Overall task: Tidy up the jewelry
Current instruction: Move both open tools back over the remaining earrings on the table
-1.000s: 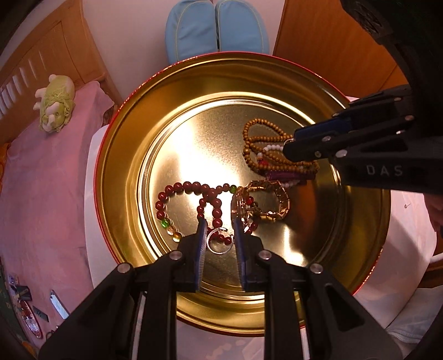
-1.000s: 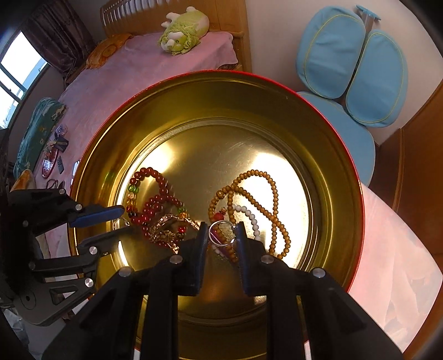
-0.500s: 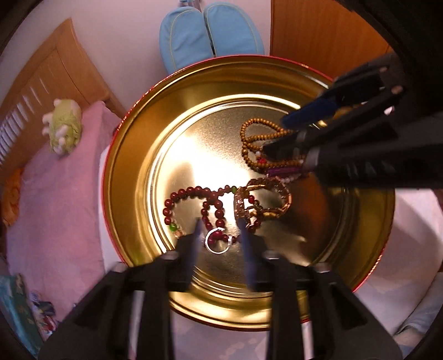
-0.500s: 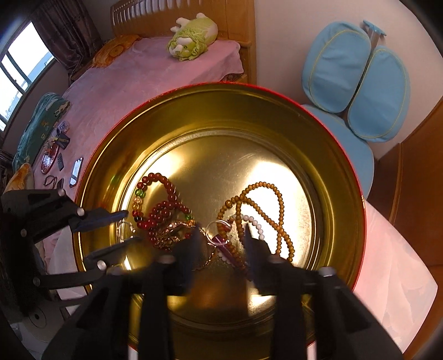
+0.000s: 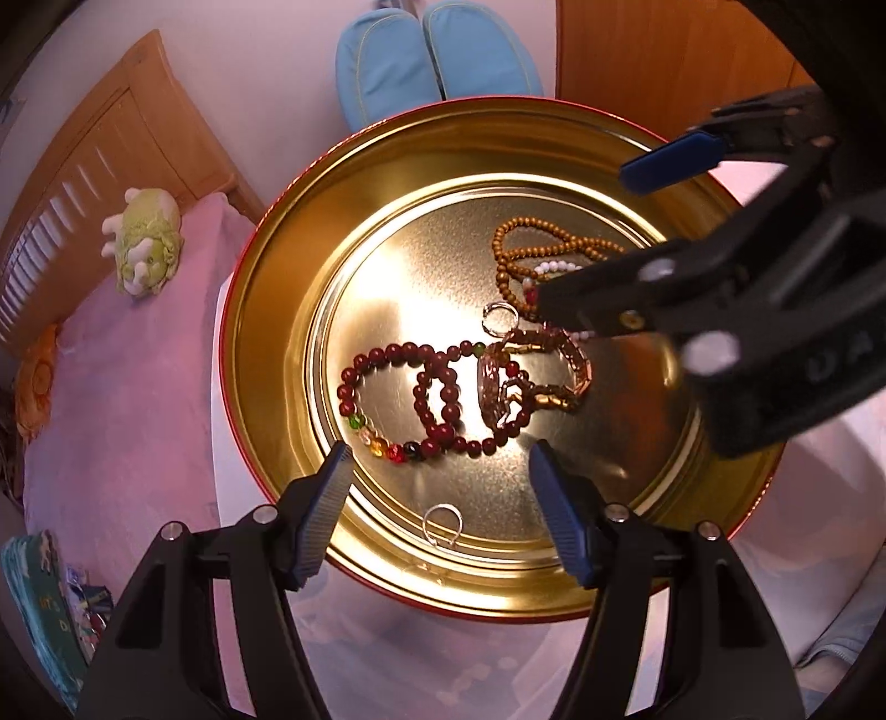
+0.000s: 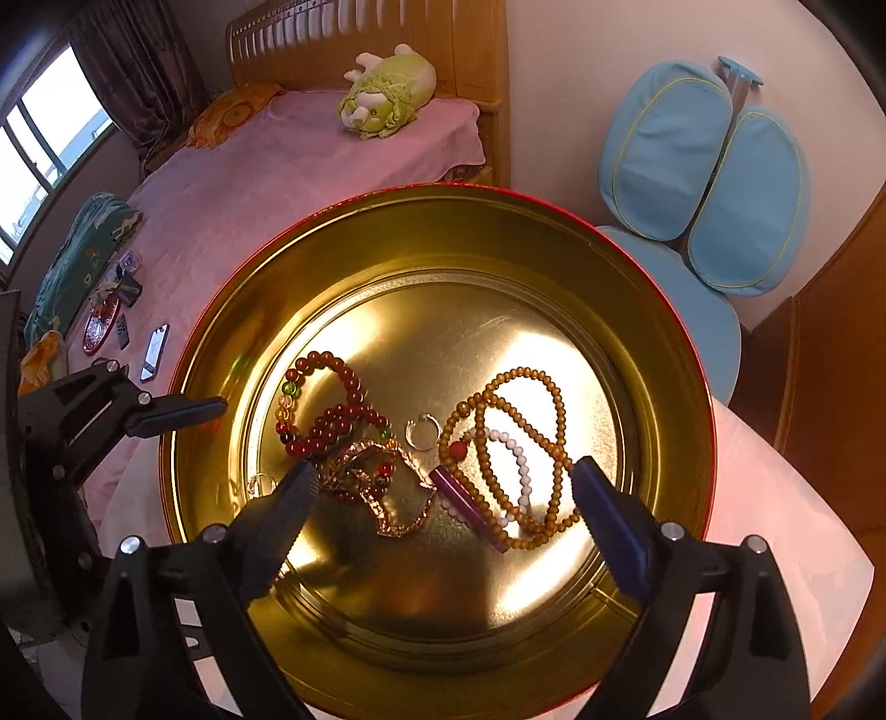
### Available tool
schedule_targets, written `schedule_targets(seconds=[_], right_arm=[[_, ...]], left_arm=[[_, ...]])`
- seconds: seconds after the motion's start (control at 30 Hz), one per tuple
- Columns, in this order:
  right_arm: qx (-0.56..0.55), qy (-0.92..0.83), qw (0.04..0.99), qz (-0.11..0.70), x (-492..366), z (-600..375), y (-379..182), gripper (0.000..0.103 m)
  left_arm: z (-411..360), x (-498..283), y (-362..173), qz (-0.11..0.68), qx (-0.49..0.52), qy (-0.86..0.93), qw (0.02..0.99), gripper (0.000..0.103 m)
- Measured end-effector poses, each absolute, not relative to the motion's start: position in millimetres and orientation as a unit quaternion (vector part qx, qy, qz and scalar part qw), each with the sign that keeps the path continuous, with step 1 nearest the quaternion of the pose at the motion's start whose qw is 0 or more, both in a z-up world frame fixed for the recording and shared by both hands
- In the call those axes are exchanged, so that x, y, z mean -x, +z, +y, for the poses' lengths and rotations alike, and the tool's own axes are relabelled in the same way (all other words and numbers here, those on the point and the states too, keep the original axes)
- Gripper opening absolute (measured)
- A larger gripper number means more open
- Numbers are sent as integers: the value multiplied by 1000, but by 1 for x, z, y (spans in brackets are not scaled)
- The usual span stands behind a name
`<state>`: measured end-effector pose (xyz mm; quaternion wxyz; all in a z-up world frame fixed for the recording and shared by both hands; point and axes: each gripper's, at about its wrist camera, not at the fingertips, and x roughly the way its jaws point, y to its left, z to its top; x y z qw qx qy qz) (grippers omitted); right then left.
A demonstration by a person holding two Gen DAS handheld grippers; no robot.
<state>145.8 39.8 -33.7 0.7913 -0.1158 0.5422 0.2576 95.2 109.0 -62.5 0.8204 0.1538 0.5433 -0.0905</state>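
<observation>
Home bedroom. Bed w/ pink cover up-left beyond the right-hand jaws; slatted wood headboard at its far end. Green plush toy lies near headboard. Window w/ dark curtain far left of jaws. Blue padded chair up-right of jaws, against pale wall. Wood furniture panel right of jaws. Small personal items, incl. what looks like a phone, lie on bed cover, left of jaws.
</observation>
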Motion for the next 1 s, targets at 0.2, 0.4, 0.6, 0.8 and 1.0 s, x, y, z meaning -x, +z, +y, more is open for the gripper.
schedule_targets(seconds=[0.2,0.4,0.6,0.8,1.0], right_arm=[[97,258,805,526,-133,26,-23,96],[103,250,812,518,-126,21,-17,96],[100,243,813,519,-123,15,-18,96],[98,242,816,515,-119,14,-15,96],[93,241,824,504,-108,4,-5,96]], left_arm=[[105,-86,-53,523,-142,-81,837,76],[103,-85,-50,522,-131,-84,839,77],[104,-82,-49,522,-125,-85,839,77],[109,-81,-47,523,-119,-84,840,77],[111,-79,-40,519,-102,-83,845,77]])
